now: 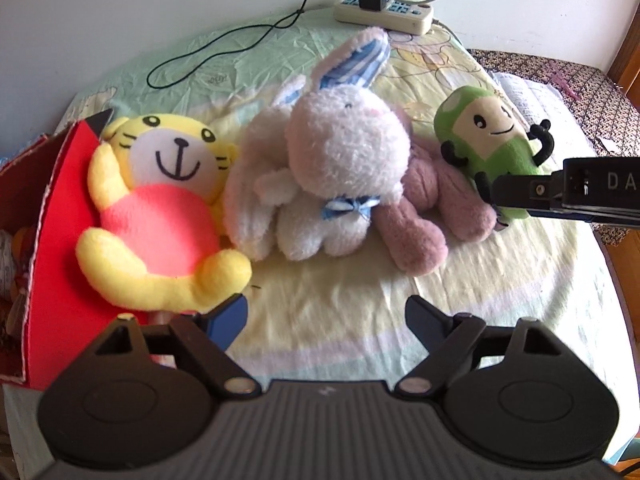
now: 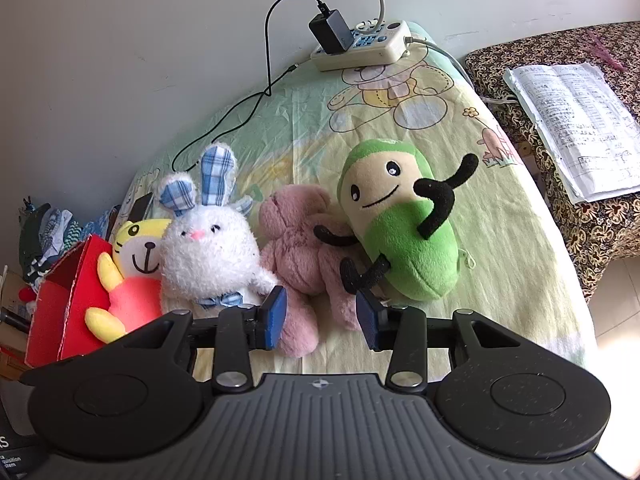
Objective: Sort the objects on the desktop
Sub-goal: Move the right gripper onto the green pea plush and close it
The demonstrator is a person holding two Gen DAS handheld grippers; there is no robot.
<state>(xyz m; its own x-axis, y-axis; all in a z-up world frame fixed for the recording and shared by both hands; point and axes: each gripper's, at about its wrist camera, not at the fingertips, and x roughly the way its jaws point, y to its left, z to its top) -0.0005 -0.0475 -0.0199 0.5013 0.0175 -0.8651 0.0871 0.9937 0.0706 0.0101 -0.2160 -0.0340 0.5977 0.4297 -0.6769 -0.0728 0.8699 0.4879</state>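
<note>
Where the cartoon-printed sheet (image 2: 500,216) covers the desk, four plush toys are seen lying in a row, each touching its neighbour. One yellow tiger (image 1: 160,208) in a pink shirt is propped at the left end against the flap of one red cardboard box (image 1: 56,280). One white rabbit (image 1: 340,168) with blue checked ears and a blue bow is set beside it, and its body is pressed against one pink plush (image 2: 296,256), which is partly hidden behind it. One green bean-shaped toy (image 2: 400,232) with black arms and legs is leaned on the pink plush at the right end.

The left tongs (image 1: 326,320) are held wide apart over bare sheet, just in front of the tiger's foot, with nothing between them. The right tongs (image 2: 322,320) are also held apart; their blue pads (image 2: 274,316) are placed either side of the pink plush's leg, below the green toy's foot, but contact cannot be made out.

Behind the toys, one white power strip (image 2: 368,48) with one black charger (image 2: 330,32) plugged in is seen by the wall, and one black cable (image 1: 224,48) trails over the sheet. One stack of printed papers (image 2: 576,124) is laid on a patterned cloth (image 2: 600,220) to the right.
</note>
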